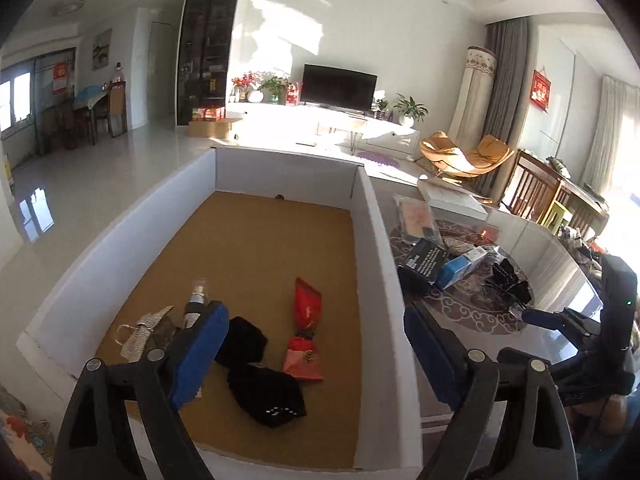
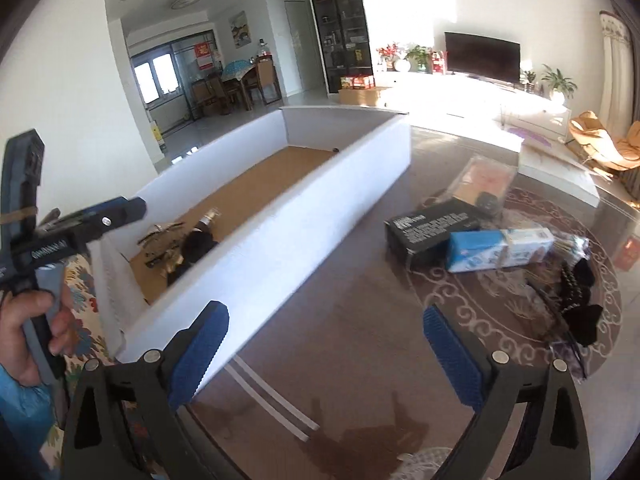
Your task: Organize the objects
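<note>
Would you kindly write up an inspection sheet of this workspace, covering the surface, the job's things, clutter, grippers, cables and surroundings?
Surface: glass tabletop over a patterned mat, some smudges near the front edge.
Job's things: white box with a brown floor holds two black pieces, a red packet, a small bottle and a mesh pouch. Outside it lie a black carton, a blue-and-white pack, a clear packet and a black studded item.
Clutter: two white strips on the glass.
Grippers: left gripper open over the box, empty; right gripper open over the table, empty.
Cables: nothing seen.
Surroundings: living room, television, plants, orange chair.
</note>
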The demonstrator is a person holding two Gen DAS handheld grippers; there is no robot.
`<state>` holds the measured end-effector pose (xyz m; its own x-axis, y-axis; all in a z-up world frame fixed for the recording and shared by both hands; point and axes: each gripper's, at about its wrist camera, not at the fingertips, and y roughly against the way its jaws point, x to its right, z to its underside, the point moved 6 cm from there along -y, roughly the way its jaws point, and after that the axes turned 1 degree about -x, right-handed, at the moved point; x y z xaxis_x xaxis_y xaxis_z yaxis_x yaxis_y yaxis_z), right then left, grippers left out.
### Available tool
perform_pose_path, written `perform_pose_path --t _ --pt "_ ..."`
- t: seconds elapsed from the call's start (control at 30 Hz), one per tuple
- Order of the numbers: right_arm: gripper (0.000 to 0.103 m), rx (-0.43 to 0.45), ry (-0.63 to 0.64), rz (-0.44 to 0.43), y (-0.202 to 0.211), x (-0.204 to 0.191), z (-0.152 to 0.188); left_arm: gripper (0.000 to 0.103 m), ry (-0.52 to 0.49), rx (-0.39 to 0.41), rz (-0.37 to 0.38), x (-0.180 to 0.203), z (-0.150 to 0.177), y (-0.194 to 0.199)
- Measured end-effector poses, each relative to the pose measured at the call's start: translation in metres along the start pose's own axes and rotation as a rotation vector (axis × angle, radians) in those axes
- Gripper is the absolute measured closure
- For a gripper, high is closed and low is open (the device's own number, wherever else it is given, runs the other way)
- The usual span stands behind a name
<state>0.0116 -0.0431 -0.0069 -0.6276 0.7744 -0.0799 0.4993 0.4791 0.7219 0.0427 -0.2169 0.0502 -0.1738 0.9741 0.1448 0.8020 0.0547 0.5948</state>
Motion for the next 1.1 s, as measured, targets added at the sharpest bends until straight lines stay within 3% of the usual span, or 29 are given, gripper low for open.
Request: perform_pose_path --t 0.17,0.27,0.37,0.47,0.67,0.8,1.1 --pt "0.005 -0.107 -0.091 0.176 0.004 0.092 0.069 0.000 -0.135 -0.085 0.216 0.116 0.024 -0.015" --pt "0.005 -0.116 -0.130 0.266 0.021 0.127 0.089 0.000 -0.227 -0.175 0.229 0.169 0.055 -0.045" --pt "0.005 -0.133 -0.160 0.320 0.033 0.147 0.097 0.000 -0.284 -0.262 0.203 0.195 0.081 -0.089" --pt "0.003 -0.182 -0.163 0.334 0.028 0.160 0.098 0.000 -0.315 -0.279 0.177 0.206 0.090 -0.120" --pt "0.000 -0.167 -0.231 0.304 0.018 0.174 0.091 0.000 -0.398 -0.272 0.084 0.212 0.085 -0.158" --pt "0.000 -0.133 -0.237 0.315 0.019 0.173 0.092 0.000 -0.347 -0.327 0.111 0.203 0.085 -0.170" --pt "0.000 -0.136 -0.232 0.307 0.018 0.173 0.090 0.000 -0.328 -0.327 0.107 0.200 0.085 -0.171"
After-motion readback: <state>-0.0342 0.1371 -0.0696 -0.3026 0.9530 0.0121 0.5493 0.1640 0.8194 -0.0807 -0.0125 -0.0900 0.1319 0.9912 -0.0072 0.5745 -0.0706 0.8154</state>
